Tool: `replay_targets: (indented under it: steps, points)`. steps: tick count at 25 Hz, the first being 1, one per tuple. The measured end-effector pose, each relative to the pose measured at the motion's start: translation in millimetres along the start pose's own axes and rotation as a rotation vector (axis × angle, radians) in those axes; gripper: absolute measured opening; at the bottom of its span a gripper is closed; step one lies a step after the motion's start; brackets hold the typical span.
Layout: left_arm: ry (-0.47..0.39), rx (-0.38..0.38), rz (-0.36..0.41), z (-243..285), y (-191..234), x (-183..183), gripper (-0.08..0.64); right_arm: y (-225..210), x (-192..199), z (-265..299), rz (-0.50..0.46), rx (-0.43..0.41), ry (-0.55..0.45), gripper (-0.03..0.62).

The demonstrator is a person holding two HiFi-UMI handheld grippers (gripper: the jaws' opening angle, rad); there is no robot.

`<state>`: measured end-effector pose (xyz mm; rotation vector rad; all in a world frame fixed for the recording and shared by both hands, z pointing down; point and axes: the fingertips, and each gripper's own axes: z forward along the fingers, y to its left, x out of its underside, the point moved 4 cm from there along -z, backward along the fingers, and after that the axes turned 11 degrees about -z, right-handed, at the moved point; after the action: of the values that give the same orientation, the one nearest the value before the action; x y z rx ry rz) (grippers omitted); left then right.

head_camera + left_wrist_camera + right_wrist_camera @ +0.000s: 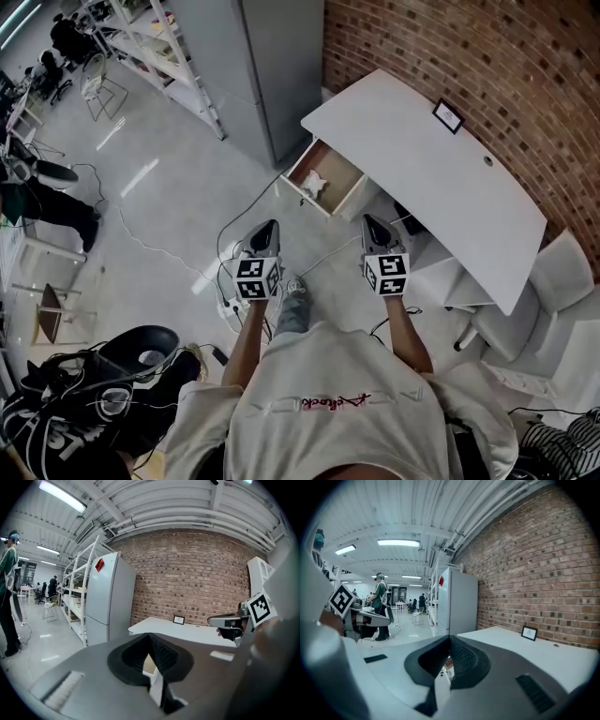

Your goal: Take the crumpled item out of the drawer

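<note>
a workroom with a pale floor [169,187] and a brick wall [450,47] behind the drawer. a long white surface [441,159] runs along that wall, and the drawer [339,167] hangs pulled out from under its near end, open to the top. a tall grey cabinet [253,66] stands just to the left of the drawer. loose cables [141,234] trail over the floor in front of the drawer, towards the person's feet.

the left tool [268,230] and the right tool [372,226] hover side by side short of the drawer front, pointing at it. each is clenched on nothing, jaws pressed together with no gap.

the crumpled item [314,185], a small white wad, lies inside the drawer towards its front left corner, untouched.

likely trouble from here: if a tool goes in clenched, it would only shove the wad deeper or flatten it, so the jaws want spreading before the reach. the wad sits close to the drawer's front and side walls, so a spread jaw could catch the rim or nudge the drawer. it looks light and springy, and a shallow pinch may let it drop back. the cables could snag a foot on stepping closer.
</note>
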<state>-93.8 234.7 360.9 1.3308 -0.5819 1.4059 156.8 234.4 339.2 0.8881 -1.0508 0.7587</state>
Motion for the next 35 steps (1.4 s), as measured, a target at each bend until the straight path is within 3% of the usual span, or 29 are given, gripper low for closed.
replay_targets:
  steps: [21,35]
  points:
    - [0.009,0.032,0.000,141.0,129.3,-96.6,0.009,-32.0,-46.0,193.8,0.035,0.046,0.027,0.012]
    - [0.027,0.089,0.002,197.8,159.9,-110.8,0.009,-40.9,-46.5,244.0,0.034,0.089,0.053,0.012]
